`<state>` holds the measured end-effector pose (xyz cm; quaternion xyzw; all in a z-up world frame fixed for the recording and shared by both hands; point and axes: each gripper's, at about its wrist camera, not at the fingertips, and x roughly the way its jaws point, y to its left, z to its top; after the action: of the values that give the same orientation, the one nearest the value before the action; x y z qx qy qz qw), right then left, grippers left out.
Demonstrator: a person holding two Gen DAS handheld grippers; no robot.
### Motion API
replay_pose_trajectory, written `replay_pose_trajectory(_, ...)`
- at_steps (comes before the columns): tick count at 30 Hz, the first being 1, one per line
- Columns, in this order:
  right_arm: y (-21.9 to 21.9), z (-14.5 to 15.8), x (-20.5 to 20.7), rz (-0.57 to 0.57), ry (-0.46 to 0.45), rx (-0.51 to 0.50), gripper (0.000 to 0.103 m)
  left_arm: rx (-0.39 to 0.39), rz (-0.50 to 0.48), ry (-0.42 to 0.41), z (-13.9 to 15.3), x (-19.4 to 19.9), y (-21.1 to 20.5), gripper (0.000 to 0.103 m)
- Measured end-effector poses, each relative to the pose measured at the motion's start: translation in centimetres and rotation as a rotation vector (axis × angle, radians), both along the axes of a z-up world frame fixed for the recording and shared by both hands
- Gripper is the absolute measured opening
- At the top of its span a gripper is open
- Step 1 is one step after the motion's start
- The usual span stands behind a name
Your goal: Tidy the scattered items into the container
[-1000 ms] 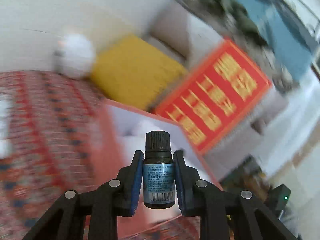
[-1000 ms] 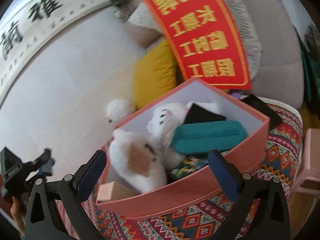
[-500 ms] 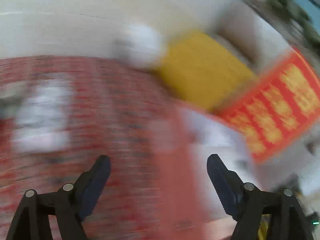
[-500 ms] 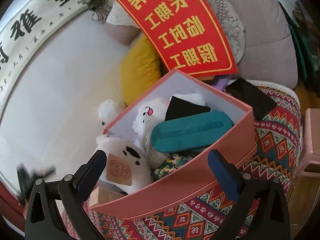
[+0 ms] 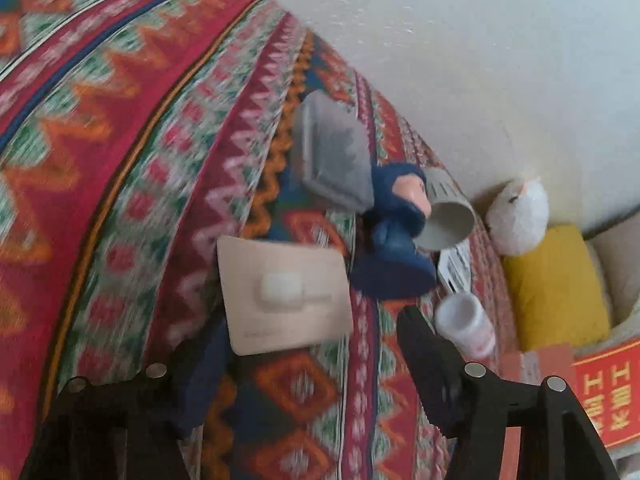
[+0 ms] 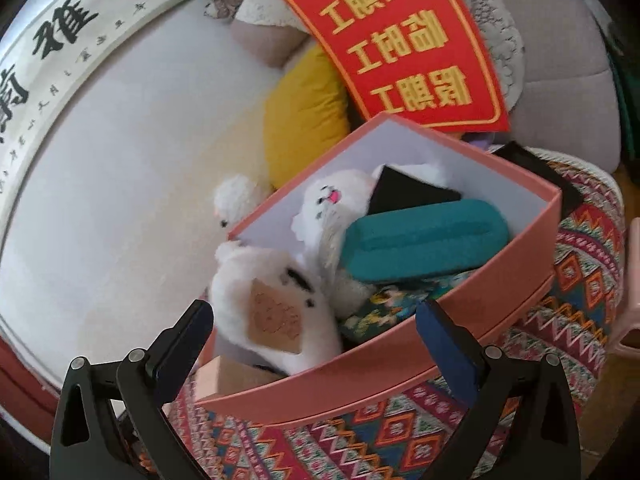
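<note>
A second ago the left gripper (image 5: 312, 364) was pinched on a small dark bottle with a blue label, held over the pink box; now its fingers stand wide apart with nothing between them, and the bottle is nowhere in the left wrist view, so it has most likely been dropped into the box, though neither view shows it lying there. That gripper has swung away from the box and now looks down on the patterned cloth (image 5: 120, 160) of the desk, where the scattered items are left: a beige card (image 5: 280, 292) with a white lump on its middle lies just ahead of the fingers, a grey flat pack (image 5: 332, 156) lies further off toward the wall-side edge, a blue figure (image 5: 394, 232) sits beside it touching a grey cup (image 5: 448, 224) tipped on its side, and a small white bottle (image 5: 466, 324) lies near the right finger. The right gripper (image 6: 314, 326) has kept its place, fingers wide open and empty, hovering at the near wall of the pink box (image 6: 400, 368), which already holds white plush toys (image 6: 276, 300), a teal case (image 6: 424, 240) and a black piece. One more item seems stowed and several remain; the card looks the likeliest next pick, and being flat on cloth it may be awkward to get under
</note>
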<state>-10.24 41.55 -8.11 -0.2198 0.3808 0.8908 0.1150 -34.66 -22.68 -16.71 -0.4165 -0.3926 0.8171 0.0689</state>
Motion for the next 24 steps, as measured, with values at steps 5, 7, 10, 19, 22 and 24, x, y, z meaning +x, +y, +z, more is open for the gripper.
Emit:
replay_pose_trajectory(5,0.5,-0.2,-0.1,-0.036,-0.014,0.003,0.103,0.086,-0.088,-0.048,-1.0,-1.9,1.5,0.0)
replay_pose_trajectory(7,0.6,-0.2,0.0,-0.043,-0.01,-0.009,0.103,0.075,-0.106,-0.018,-0.1,-1.1,2.3,0.0)
replay_pose_trajectory(10,1.0,0.0,0.4,-0.036,0.014,-0.034,0.103,0.089,-0.166,0.093,3.9,1.5,4.3,0.0)
replay_pose_trajectory(19,1.6,0.3,1.2,-0.039,0.058,-0.075,0.103,0.092,-0.779,0.348,17.9,9.4,31.6,0.0)
replay_pose_trajectory(22,1.9,0.6,1.9,-0.061,0.057,-0.044,0.103,0.065,-0.9,0.338,19.6,8.3,40.4,0.0)
replay_pose_trajectory(24,2.1,0.6,2.3,-0.072,0.056,-0.033,0.103,-0.007,-0.899,0.267,19.6,5.8,44.8,0.019)
